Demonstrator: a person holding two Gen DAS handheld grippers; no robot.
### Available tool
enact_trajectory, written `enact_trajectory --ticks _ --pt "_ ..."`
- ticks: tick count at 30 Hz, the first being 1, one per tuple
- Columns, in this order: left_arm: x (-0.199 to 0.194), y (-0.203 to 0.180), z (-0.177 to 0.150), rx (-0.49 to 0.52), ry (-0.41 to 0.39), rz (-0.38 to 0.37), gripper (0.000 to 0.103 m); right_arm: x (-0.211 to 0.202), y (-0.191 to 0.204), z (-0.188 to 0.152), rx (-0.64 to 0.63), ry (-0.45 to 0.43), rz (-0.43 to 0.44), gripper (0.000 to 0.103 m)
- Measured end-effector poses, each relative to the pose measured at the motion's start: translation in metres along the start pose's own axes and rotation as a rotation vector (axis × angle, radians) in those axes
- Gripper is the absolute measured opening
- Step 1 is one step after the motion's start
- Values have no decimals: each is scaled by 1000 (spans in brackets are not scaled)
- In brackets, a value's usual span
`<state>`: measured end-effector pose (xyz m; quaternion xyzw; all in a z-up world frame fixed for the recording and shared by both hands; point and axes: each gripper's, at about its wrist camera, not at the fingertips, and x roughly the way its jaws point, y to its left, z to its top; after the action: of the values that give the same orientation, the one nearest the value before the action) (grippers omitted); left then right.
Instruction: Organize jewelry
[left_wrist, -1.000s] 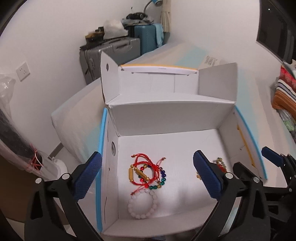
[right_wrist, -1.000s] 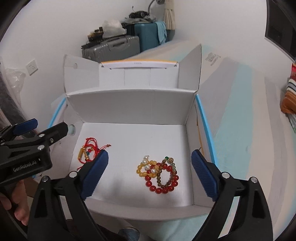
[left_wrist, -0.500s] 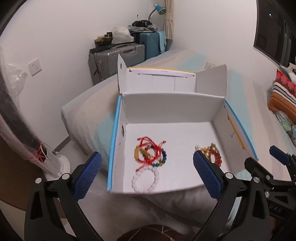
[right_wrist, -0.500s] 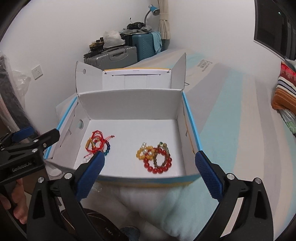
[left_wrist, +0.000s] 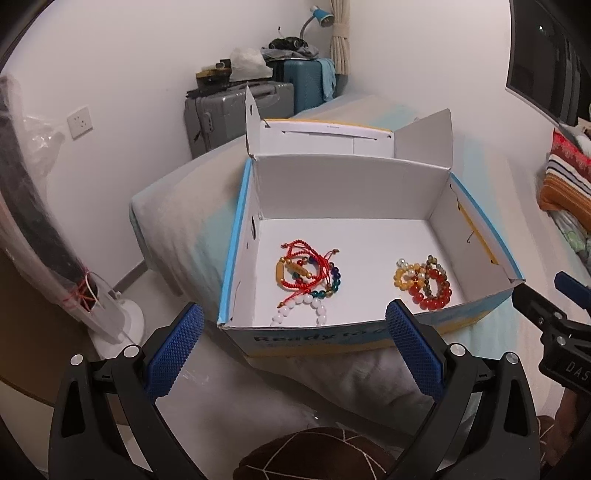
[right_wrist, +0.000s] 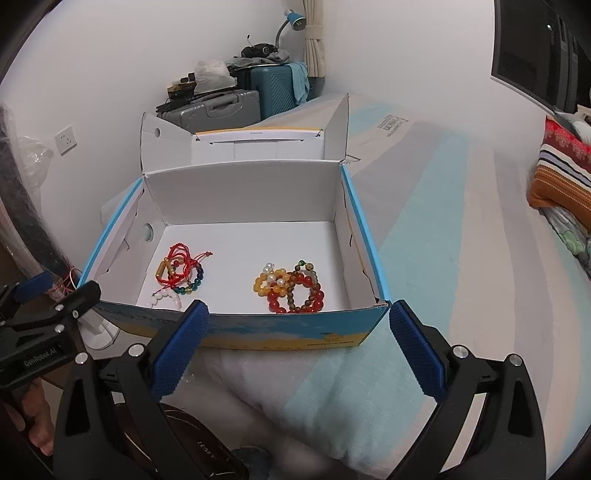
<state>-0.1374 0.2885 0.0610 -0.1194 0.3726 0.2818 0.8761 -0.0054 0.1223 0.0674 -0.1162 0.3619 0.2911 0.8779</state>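
An open white cardboard box (left_wrist: 351, 192) with blue edges sits on the bed; it also shows in the right wrist view (right_wrist: 243, 195). Inside on the left lies a heap of red cord bracelets with coloured beads (left_wrist: 304, 275) (right_wrist: 181, 275) and a white bead bracelet (left_wrist: 306, 308) (right_wrist: 166, 297). On the right lies a heap of yellow, brown and red bead bracelets (left_wrist: 424, 282) (right_wrist: 291, 290). My left gripper (left_wrist: 293, 349) and my right gripper (right_wrist: 297, 347) are both open and empty, held in front of the box's near wall.
The bed (right_wrist: 443, 221) has a pale blue and grey cover. Suitcases (left_wrist: 236, 107) stand against the back wall. A fan base (left_wrist: 122, 321) stands on the floor at left. A striped pillow (right_wrist: 561, 177) lies at right.
Both grippers have pulled back and up from inside the box to in front of its near wall. Both stay open. The jewelry has not moved.
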Motion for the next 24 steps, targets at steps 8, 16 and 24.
enact_trajectory --ticks 8,16,24 --pt "-1 -4 -1 1 1 -11 97 0 2 -1 -7 -2 0 94" --pt "-1 -4 -1 -8 -5 -15 97 0 2 -1 -11 2 0 94" --pt "2 -4 0 5 -3 10 97 2 4 -1 -17 15 3 94"
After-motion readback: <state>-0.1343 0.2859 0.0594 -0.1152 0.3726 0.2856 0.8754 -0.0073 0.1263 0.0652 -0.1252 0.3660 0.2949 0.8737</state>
